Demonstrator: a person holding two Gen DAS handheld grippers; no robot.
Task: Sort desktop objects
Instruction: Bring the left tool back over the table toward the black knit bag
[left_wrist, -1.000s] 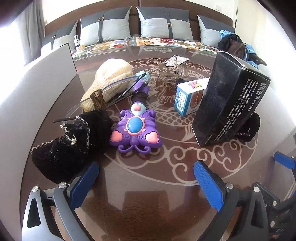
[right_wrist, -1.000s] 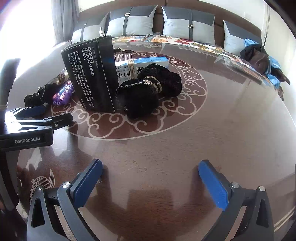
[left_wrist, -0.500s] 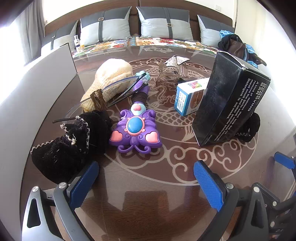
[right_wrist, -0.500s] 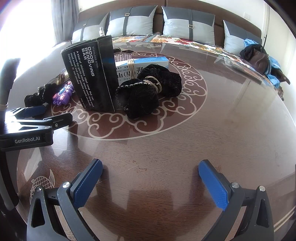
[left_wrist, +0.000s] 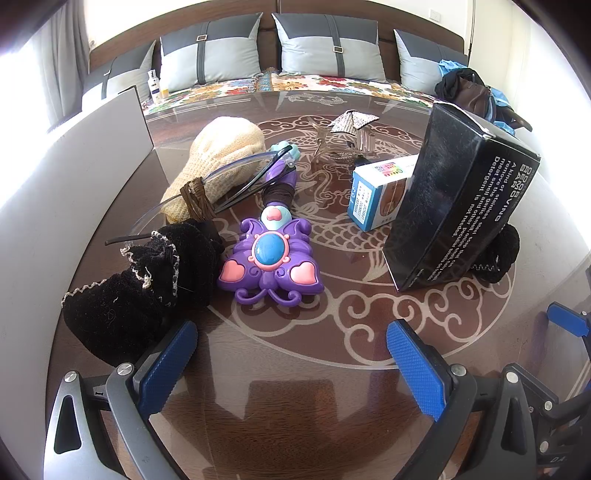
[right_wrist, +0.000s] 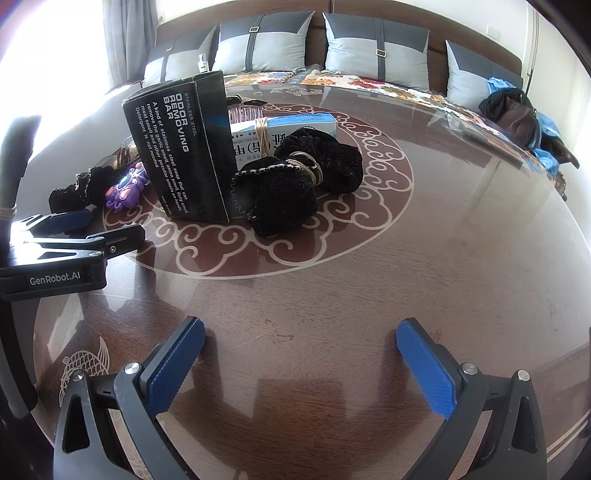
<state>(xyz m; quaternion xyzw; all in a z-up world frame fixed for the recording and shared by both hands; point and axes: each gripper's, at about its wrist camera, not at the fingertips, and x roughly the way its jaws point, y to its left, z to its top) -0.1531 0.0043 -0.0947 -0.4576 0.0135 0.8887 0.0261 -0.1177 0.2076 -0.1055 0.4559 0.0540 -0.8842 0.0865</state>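
In the left wrist view a purple butterfly toy (left_wrist: 271, 260) lies mid-table, a black knitted cloth (left_wrist: 144, 291) to its left and a cream knitted piece (left_wrist: 221, 158) behind. A tall black box (left_wrist: 454, 206) stands on the right, beside a small blue-white box (left_wrist: 380, 192). My left gripper (left_wrist: 291, 358) hovers open just short of the toy, nothing between its fingers. In the right wrist view the black box (right_wrist: 181, 151) stands with a rubber-banded black cloth bundle (right_wrist: 295, 184) and a blue-white box (right_wrist: 291, 129) beside it. My right gripper (right_wrist: 299, 358) is open over bare table.
Glasses (left_wrist: 236, 177) rest across the cream piece, and a clear hair clip (left_wrist: 343, 144) lies farther back. A grey board (left_wrist: 74, 177) stands along the table's left side. A sofa with cushions (left_wrist: 325, 48) and a dark bag (left_wrist: 472, 96) lie beyond the table.
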